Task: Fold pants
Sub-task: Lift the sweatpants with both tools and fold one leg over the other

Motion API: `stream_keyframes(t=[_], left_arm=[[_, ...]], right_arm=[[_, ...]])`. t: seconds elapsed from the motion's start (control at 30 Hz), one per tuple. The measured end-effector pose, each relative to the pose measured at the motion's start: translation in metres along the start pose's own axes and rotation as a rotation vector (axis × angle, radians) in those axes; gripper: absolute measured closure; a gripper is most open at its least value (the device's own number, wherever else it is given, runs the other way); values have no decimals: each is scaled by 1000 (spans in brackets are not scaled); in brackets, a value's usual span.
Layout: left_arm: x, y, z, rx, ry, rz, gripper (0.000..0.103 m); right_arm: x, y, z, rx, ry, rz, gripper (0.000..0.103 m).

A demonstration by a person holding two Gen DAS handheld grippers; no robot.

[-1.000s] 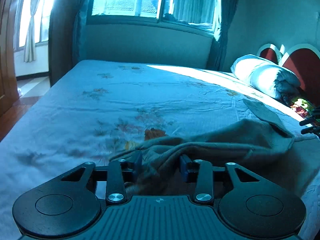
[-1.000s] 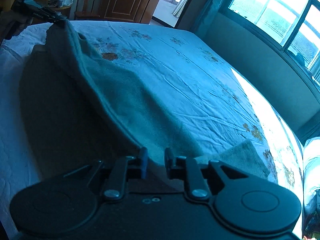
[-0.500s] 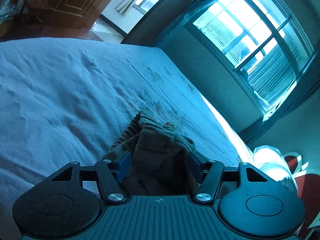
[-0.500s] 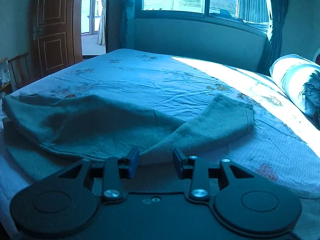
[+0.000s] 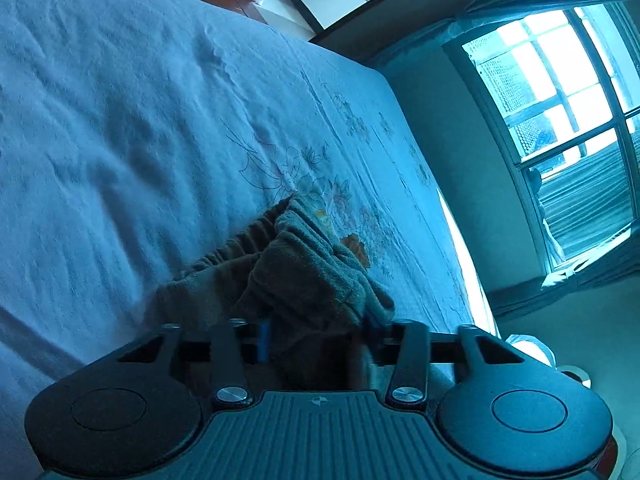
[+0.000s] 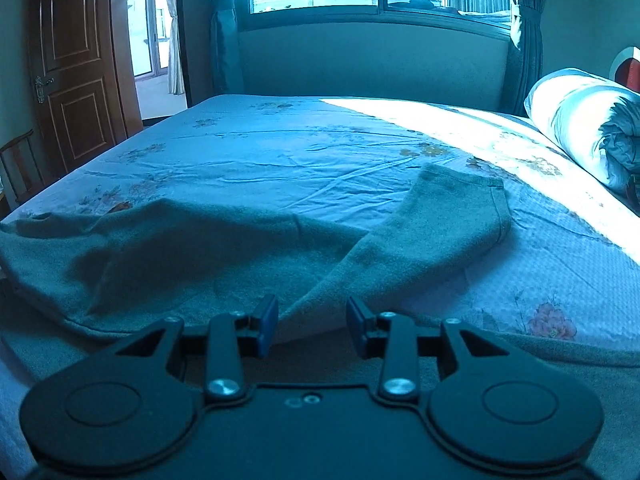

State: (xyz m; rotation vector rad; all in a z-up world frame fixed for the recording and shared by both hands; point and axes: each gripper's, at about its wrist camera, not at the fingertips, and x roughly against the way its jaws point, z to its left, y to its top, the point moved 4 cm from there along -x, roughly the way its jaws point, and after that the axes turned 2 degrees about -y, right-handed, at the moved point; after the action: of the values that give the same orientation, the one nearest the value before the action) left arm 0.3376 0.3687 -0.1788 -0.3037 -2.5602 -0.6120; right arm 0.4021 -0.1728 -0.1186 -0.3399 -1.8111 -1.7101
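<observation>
With the left gripper [image 5: 318, 330] closing on the bunched waistband [image 5: 296, 240] and the right gripper [image 6: 312, 322] seemingly pinching the pants [image 6: 200, 256], lay both ends down evenly on the bed [image 6: 320, 148]

pants [image 6: 200, 256] | grey-green fleece | spread across bed | waistband bunched | one leg angled toward pillow

Left tool [image 5: 318, 330] rolled sideways, angled downward, jaws closing with bunched fabric between them. Right tool [image 6: 312, 326] level, angled downward, jaws parted, cloth edge between.
</observation>
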Motion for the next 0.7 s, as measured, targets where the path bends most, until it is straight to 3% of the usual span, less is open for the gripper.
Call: stream_keyframes(t=[0.13, 0.3, 0.37, 0.43, 0.5, 0.63, 0.7], left_arm=[[-1, -6, 2, -35, -23, -32, 77], [6, -6, -5, -119, -61, -34, 77], [8, -2, -7, -138, -85, -24, 77], [9, 7, -11, -169, -107, -7, 77], [6, 23, -28, -221, -161, -1, 78], [20, 48, -86, -390, -425, -37, 79], [29, 47, -80, -409, -497, -46, 79]], right_arm=[[-18, 3, -5, -112, -3, 45, 74], [-67, -3, -17, -303, -40, 228, 68], [-75, -6, -20, -340, 9, 253, 103], [-65, 1, -24, -366, 63, 199, 103], [-40, 18, -27, -385, 100, 92, 103], [33, 50, -30, -370, 167, -173, 103], [63, 38, -30, -330, 169, -252, 103]])
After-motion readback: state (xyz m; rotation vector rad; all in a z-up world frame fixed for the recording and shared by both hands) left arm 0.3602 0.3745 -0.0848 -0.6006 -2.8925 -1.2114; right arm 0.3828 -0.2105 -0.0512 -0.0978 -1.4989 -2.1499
